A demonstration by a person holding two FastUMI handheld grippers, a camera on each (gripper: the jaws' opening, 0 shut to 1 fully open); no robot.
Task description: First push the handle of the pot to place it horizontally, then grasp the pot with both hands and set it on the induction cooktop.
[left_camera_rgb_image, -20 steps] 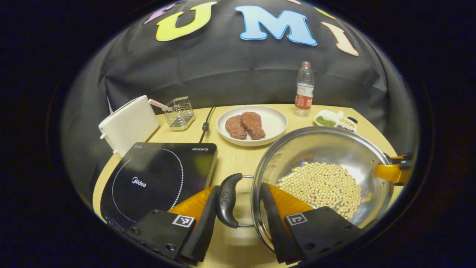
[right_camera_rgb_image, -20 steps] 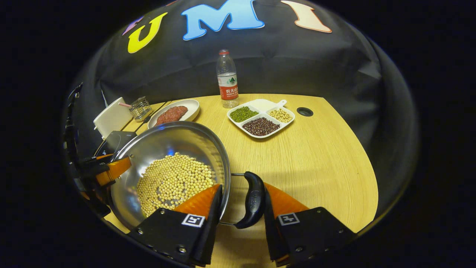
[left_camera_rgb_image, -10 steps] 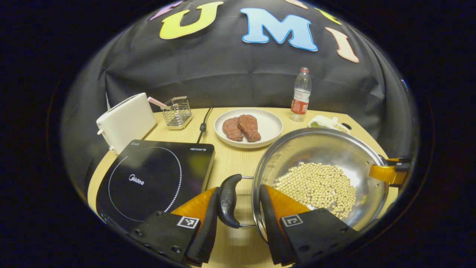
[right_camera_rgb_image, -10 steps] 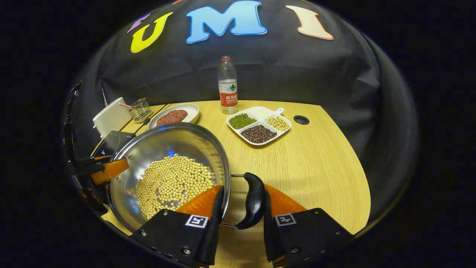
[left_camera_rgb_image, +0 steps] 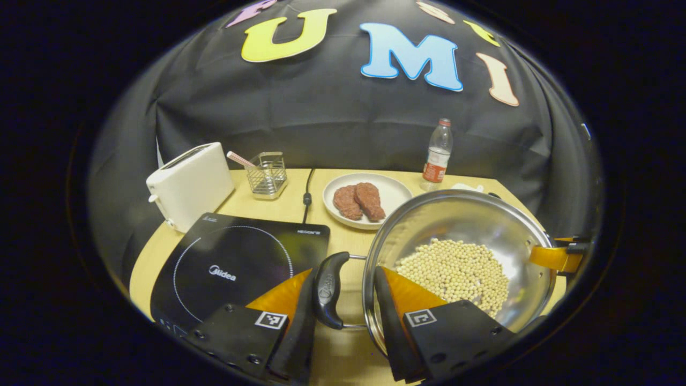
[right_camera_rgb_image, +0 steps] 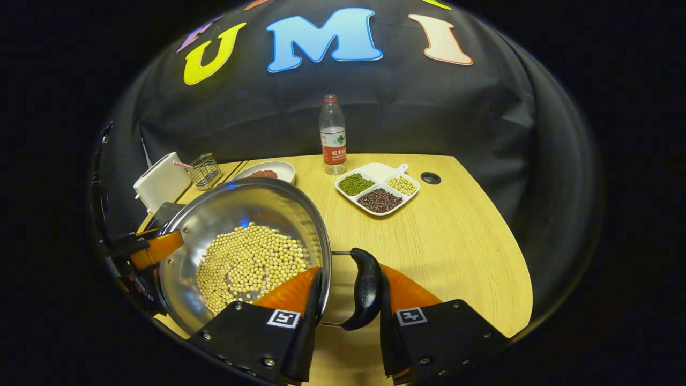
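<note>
Both claws, left claw [left_camera_rgb_image: 343, 300] and right claw [right_camera_rgb_image: 345, 300], stay clamped on the pot [left_camera_rgb_image: 461, 262] handles, pot now lifted higher off the counter [right_camera_rgb_image: 455, 241], cooktop [left_camera_rgb_image: 241, 268] just left of the left claw, so transfer is underway.

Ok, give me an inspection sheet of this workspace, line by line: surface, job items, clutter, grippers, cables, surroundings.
Surface: wooden table, with a round hole near its far edge.
Job's things: steel pot holding pale beans; induction cooktop to its left, bare.
Clutter: toaster, wire basket, plate of meat, water bottle, divided dish of beans.
Grippers: left gripper straddles the pot's left handle and rim; right gripper does likewise at the right handle.
Cables: black cord runs from the cooktop to the table's back edge.
Surroundings: black cloth wall.
</note>
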